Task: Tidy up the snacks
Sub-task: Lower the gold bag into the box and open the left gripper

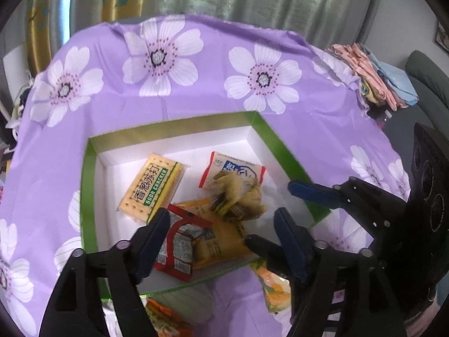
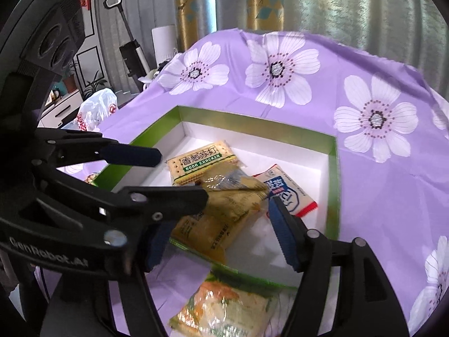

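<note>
Our left gripper (image 1: 221, 233) hangs with its fingers spread, empty, over the box's (image 1: 87, 196) near edge, above the red packet (image 1: 179, 250) inside. Our right gripper (image 2: 219, 230), likewise spread and empty, is nearer the green-orange packet (image 2: 224, 309), which lies just outside that edge, long axis running along it.

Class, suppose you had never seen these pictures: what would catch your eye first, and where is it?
The purple flowered cloth covers the whole table. On it sits a green-rimmed box with a soda cracker pack and other snacks inside. Both open grippers, left and right, hover at its near edge.
</note>
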Tool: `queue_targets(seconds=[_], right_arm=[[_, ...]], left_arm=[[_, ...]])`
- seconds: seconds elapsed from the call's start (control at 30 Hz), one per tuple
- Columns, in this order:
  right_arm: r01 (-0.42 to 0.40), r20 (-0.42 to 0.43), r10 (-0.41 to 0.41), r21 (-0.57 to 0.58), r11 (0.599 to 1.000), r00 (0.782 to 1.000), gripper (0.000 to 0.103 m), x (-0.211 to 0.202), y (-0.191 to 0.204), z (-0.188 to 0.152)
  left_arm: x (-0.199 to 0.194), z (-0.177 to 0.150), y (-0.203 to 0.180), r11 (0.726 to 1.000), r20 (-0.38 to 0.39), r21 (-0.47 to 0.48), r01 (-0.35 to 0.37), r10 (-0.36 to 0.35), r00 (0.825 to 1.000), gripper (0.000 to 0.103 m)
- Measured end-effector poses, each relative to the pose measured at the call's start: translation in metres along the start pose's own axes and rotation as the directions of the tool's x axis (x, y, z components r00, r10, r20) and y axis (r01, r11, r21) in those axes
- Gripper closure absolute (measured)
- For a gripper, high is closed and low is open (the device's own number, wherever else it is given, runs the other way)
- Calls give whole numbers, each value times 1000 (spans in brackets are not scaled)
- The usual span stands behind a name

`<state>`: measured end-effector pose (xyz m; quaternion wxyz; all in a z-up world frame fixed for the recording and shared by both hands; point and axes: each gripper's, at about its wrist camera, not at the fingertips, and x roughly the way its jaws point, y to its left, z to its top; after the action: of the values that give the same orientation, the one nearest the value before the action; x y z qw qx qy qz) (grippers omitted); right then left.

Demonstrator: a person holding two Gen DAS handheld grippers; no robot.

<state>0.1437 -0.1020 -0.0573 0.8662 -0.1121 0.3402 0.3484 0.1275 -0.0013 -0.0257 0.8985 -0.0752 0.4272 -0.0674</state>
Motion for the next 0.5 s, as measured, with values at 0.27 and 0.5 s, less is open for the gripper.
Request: queue_targets(seconds=[0.27, 0.5], right_arm=[[52, 37, -53, 18, 998, 998, 34, -44, 4, -20], [67, 41, -69, 52, 996, 997, 34, -75, 6, -42]], left_arm=[[-36, -14, -16, 1000, 38, 11, -11, 10, 999, 24], [-59, -34, -33, 1000, 47, 14, -4, 3, 999, 22]])
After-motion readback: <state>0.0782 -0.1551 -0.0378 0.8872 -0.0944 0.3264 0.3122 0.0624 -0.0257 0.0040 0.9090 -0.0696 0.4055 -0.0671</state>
